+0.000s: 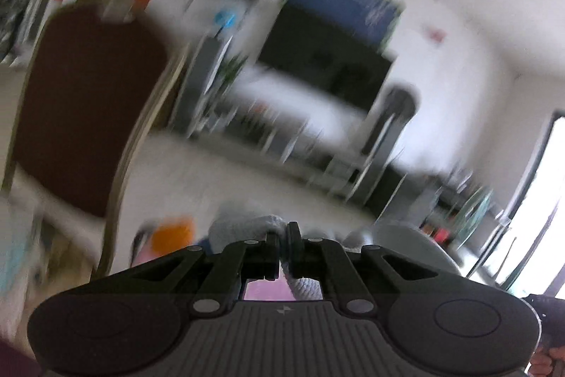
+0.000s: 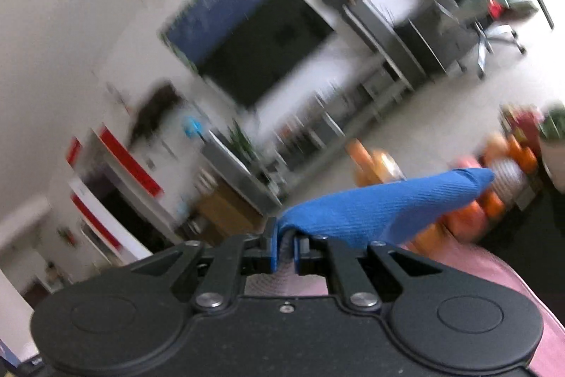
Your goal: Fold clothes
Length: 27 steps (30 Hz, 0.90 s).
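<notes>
Room: both views are blurred and tilted. A white wall carries a dark screen (image 2: 268, 48) with a blue poster (image 2: 215, 6) beside it; low shelves stand under them.
Chair: a brown chair back (image 1: 88, 108) fills the left of the left wrist view, near the camera.
Surface: a pink surface (image 2: 494, 288) lies under the right gripper. A strip of the same pink shows low between the left gripper's fingers, so I judge the work place is just below both.
Garment: blue ribbed cloth (image 2: 381, 207) rises from the right gripper and stretches to the right, lifted off the pink surface. In the left view only pale grey-white knit cloth (image 1: 247, 228) shows at the tips — whether it is the same garment's other face, I cannot tell.
Right gripper (image 2: 285, 248): the jaws are almost closed and pinch a blue cloth edge, which folds over the left finger.
Left gripper (image 1: 282, 246): the jaws are nearly together and a thin edge of the pale cloth sits between them.
Step in hand: I judge that a held edge is carried through the air for a fold, each gripper holding one corner or edge; the fold is not yet laid down.
Next move: it calls for bringing both held edges down level onto the pink surface, keeping the cloth taut between the grippers so no wrinkle is trapped — the jaws open only once the cloth rests flat.
</notes>
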Available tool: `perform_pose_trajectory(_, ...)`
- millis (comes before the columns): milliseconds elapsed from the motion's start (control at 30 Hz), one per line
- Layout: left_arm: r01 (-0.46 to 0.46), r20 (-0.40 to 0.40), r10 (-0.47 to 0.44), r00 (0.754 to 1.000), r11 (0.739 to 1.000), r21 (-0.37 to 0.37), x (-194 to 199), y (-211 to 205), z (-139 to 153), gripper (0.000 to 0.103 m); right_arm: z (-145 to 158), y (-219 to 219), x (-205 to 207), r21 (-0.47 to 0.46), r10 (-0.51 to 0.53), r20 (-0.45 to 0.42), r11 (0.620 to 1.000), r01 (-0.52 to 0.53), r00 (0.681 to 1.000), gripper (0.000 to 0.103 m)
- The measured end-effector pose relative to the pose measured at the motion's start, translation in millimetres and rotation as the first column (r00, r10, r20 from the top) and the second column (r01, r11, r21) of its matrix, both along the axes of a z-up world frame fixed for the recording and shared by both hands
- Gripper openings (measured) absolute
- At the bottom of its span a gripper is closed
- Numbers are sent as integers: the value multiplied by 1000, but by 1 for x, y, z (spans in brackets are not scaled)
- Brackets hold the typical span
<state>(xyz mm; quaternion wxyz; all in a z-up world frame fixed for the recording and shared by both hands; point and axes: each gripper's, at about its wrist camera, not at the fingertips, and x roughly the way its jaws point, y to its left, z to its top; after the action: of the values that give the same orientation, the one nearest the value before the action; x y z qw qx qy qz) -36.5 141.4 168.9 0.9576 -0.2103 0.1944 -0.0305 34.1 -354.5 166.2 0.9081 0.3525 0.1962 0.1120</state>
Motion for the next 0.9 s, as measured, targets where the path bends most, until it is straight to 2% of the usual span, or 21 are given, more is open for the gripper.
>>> perform_pose_trajectory(67, -44, -138, 39, 990, 998, -33, 11, -1, -63, 4, -57, 6, 14, -23, 0, -128, 1000, -3, 992, 8)
perform_pose_trajectory(133, -100, -273, 84, 958, 994, -46, 19, -5, -125, 2, -118, 13, 25, -22, -3, -262, 1000, -3, 965, 8)
perform_pose_trajectory(167, -120, -325, 104, 940, 992, -28, 21, -8, -149, 2, -148, 17, 28, -26, -9, -325, 1000, 1, 946, 8)
perform_pose_trajectory(233, -145, -412, 144, 900, 989, 30, 24, -12, -184, 0, -194, 23, 21, -67, -31, -416, 998, 3, 909, 8)
perform_pose_trajectory(267, -151, -424, 159, 891, 987, 53, 25, -12, -187, 0, -211, 25, 16, -75, -42, -462, 997, 8, 886, 8)
perform_pose_trajectory(300, -151, -412, 164, 896, 986, 64, 24, -11, -183, 0, -225, 26, 12, -68, -51, -513, 998, 19, 857, 8)
perform_pose_trajectory(333, -152, -399, 170, 901, 986, 75, 23, -10, -180, 0, -231, 29, 7, -72, -51, -532, 997, 14, 845, 8)
perform_pose_trajectory(467, -149, -316, 172, 933, 984, 95, 18, -17, -170, 0, -208, 41, -2, -184, -52, -427, 982, -31, 903, 8)
perform_pose_trajectory(633, -158, -168, 177, 970, 980, 124, -8, -31, -151, 0, -182, 32, -17, -131, -42, -331, 991, -2, 943, 8)
perform_pose_trajectory(700, -166, -199, 190, 961, 977, 134, -12, -27, -150, 4, -179, 26, -15, -120, -34, -310, 993, -4, 950, 8)
perform_pose_trajectory(733, -164, -241, 190, 952, 979, 124, -12, -23, -156, 21, -181, 24, -13, -115, -27, -321, 993, -10, 947, 8)
perform_pose_trajectory(767, -158, -298, 181, 937, 982, 101, -9, -19, -166, 31, -187, 22, -11, -108, -19, -351, 994, -20, 936, 8)
perform_pose_trajectory(800, -155, -353, 171, 920, 985, 73, -6, -15, -178, 37, -193, 19, -8, -87, -8, -389, 996, -28, 921, 9)
perform_pose_trajectory(900, -171, -489, 129, 863, 984, -42, 3, -1, -207, 40, -215, 6, 0, 21, 35, -504, 999, -28, 863, 18)
